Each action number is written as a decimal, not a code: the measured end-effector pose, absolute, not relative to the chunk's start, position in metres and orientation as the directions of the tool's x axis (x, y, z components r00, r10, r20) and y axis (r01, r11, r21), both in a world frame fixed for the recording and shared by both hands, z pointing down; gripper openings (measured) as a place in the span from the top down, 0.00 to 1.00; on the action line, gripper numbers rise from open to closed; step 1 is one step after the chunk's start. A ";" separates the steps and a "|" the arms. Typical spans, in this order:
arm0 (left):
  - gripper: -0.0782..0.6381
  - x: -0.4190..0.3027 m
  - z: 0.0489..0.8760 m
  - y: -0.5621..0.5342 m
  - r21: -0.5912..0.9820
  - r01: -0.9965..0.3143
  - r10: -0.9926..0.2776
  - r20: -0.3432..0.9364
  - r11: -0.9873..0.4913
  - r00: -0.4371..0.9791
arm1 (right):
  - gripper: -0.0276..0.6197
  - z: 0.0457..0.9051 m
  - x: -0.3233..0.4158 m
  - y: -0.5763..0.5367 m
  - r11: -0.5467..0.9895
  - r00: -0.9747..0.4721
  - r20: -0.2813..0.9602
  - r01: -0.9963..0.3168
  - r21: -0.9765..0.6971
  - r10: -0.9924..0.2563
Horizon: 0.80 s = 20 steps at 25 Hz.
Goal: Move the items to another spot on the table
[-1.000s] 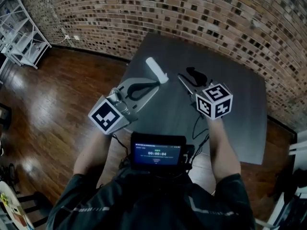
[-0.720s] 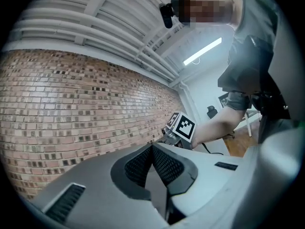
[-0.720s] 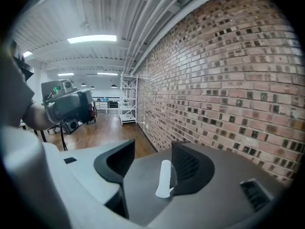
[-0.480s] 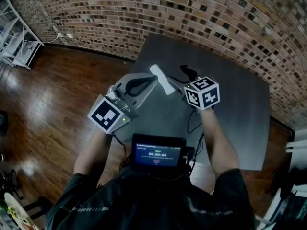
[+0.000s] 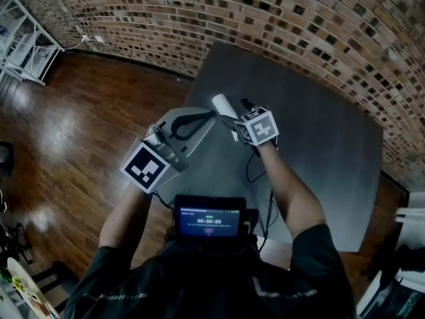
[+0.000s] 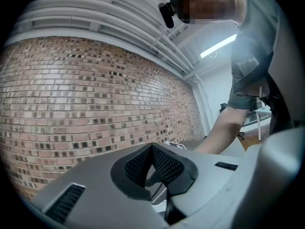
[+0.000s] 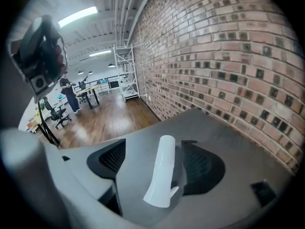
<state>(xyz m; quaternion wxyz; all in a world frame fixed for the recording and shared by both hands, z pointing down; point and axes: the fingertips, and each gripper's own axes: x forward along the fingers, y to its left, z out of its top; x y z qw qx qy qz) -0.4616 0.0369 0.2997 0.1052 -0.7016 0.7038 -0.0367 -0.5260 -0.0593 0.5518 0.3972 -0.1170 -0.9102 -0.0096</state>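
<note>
A white tube (image 7: pixel 162 175) lies flat on the dark grey tabletop (image 5: pixel 319 145), in the left part of it as the head view shows it, not far from the edge that faces the brick wall (image 5: pixel 199 18). The right tongs (image 5: pixel 236 115) reach down at a slant from the person's forearm, and their jaws have just been opening. They now stand spread wide, one on each side of the tube. In the right gripper view the tube lies in the gap with its flared end nearest the camera and its narrow end pointing away. The dark pads (image 7: pixel 112 159) stand clear of it on both sides, so nothing is pinched. The left tongs (image 5: pixel 211 115) are held close to level over the left edge of the tabletop, with their tip just beside the tube. In the left gripper view their jaws are pressed together at the tips and hold nothing. A small lit screen (image 5: pixel 208 219) sits at the person's chest, and a wooden floor (image 5: pixel 80 111) spreads out to the left of the tabletop.
</note>
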 end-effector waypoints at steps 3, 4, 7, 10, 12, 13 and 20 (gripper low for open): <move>0.89 -0.473 0.310 0.030 -0.176 -0.984 -0.997 -0.079 0.016 -0.002 | 0.37 0.584 -0.539 -0.062 0.971 -0.611 0.763 0.224 -0.087 0.209; 0.89 -0.476 0.314 0.028 -0.170 -0.985 -0.997 -0.072 0.016 -0.004 | 0.37 0.591 -0.544 -0.063 0.972 -0.606 0.768 0.221 -0.085 0.205; 0.89 -0.488 0.325 0.024 -0.155 -0.988 -0.998 -0.059 0.020 -0.011 | 0.38 0.611 -0.556 -0.064 0.976 -0.599 0.777 0.195 -0.092 0.193; 0.89 -0.498 0.334 0.019 -0.132 -0.991 -0.999 -0.051 0.023 -0.017 | 0.37 0.632 -0.560 -0.064 0.977 -0.566 0.802 0.191 -0.099 0.192; 0.89 -0.504 0.341 0.016 -0.120 -0.992 -0.999 -0.042 0.025 -0.020 | 0.38 0.648 -0.560 -0.068 0.977 -0.530 0.828 0.188 -0.096 0.183; 0.89 -0.507 0.343 0.015 -0.115 -0.993 -0.999 -0.041 0.027 -0.022 | 0.38 0.655 -0.560 -0.069 0.977 -0.512 0.839 0.189 -0.098 0.184; 0.89 -0.523 0.360 0.010 -0.086 -0.996 -1.000 -0.020 0.022 -0.020 | 0.42 0.678 -0.573 -0.060 0.971 -0.470 0.861 0.219 -0.099 0.194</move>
